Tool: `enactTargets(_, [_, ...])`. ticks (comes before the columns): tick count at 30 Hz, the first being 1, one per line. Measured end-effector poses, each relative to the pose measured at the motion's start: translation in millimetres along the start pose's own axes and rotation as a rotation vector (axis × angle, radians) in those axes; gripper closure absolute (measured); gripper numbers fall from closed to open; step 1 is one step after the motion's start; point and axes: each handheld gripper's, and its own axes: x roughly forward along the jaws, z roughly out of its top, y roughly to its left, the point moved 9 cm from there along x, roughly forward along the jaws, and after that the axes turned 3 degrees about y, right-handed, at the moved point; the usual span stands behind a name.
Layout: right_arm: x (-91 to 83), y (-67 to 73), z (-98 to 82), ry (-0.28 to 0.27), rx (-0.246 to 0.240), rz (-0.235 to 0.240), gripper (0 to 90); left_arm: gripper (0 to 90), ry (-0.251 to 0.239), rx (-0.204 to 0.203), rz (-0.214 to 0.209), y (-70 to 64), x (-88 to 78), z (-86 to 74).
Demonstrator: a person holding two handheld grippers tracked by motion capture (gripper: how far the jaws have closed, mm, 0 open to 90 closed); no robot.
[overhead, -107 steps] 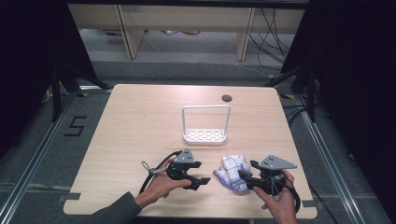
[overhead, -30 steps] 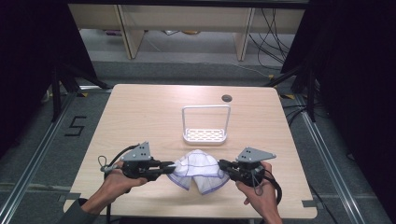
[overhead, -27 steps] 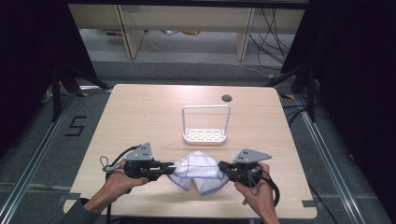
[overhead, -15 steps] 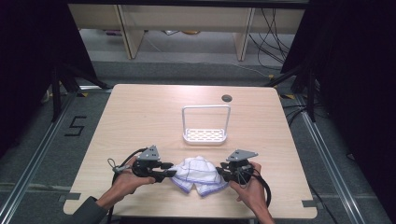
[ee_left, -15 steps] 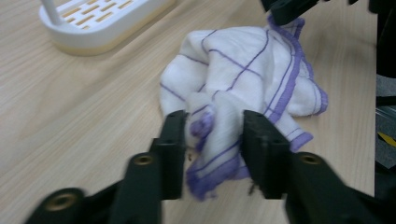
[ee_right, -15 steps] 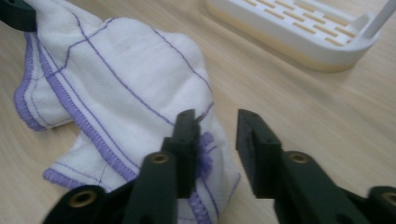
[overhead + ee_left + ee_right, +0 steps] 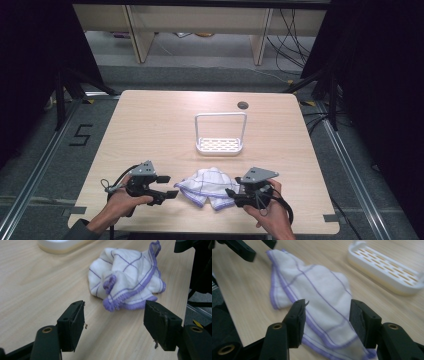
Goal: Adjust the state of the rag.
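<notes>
Both claws, left claw (image 7: 170,187) and right claw (image 7: 231,192), have just been opening, wide and empty, leaving the crumpled cloth (image 7: 209,185) released near the surface's (image 7: 150,130) front edge.

White slotted rack (image 7: 220,144) with wire hoop mid-table (image 7: 150,125); dark round hole (image 7: 243,105), perhaps grommet, behind.

Both forearms reach in low over the near edge. The left hand-held gripper (image 7: 167,187) points rightward, the right hand-held gripper (image 7: 231,194) leftward, facing each other. Each one's jaws have just been opening and stand apart, pressing on nothing.
</notes>
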Motion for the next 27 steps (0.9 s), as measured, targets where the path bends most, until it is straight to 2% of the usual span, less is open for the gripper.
enactTargets(3, [12.7,17.1,10.4,0.008,-0.034,0.054,49.0,32.3,0.018,0.010,-0.021,-5.1,4.2,-3.7])
enactTargets(7, [32.4,28.1,15.3,0.043,-0.072,0.082,49.0,30.9,0.030,0.015,-0.001,-2.5,3.0,-6.0])
enactTargets(9, [42.3,32.6,16.5,0.040,-0.079,0.083,49.0,30.4,0.019,0.004,0.004,-0.4,0.1,-6.1])
enactTargets(10, [44.3,34.4,15.3,0.068,-0.077,0.087,49.0,30.2,0.020,0.003,0.009,1.5,-1.7,-6.6])
enactTargets(13, [56.0,39.5,13.4,0.093,-0.110,0.098,49.8,30.2,0.011,-0.014,0.012,3.1,-7.3,-7.5])
enactTargets(14, [60.2,43.2,11.9,0.102,-0.097,0.102,50.5,30.1,0.007,-0.013,0.010,3.6,-8.1,-7.5])
enactTargets(15, [61.8,42.5,11.0,0.115,-0.121,0.102,50.8,30.2,0.005,-0.020,0.013,4.5,-9.4,-7.9])
enactTargets(17, [66.4,42.5,8.9,0.130,-0.114,0.088,52.7,30.1,0.003,-0.026,0.012,6.1,-11.0,-8.4])
enactTargets(18, [68.8,41.0,9.1,0.126,-0.127,0.084,53.6,30.2,-0.007,-0.033,0.011,6.9,-10.8,-8.1])
enactTargets(21, [74.9,37.6,4.8,0.152,-0.140,0.066,63.6,30.1,0.001,-0.036,0.014,8.4,-11.3,-9.0])
enactTargets(23, [78.0,32.4,2.6,0.156,-0.184,0.042,75.6,29.9,0.000,-0.035,0.013,7.8,-10.6,-8.7])
enactTargets(25, [75.8,31.1,4.3,0.140,-0.172,0.060,85.9,29.7,-0.002,-0.035,0.009,6.6,-9.9,-8.3])
enactTargets(27, [69.5,29.2,10.1,0.106,-0.157,0.057,87.2,29.5,0.000,-0.032,0.014,6.0,-9.4,-8.4])
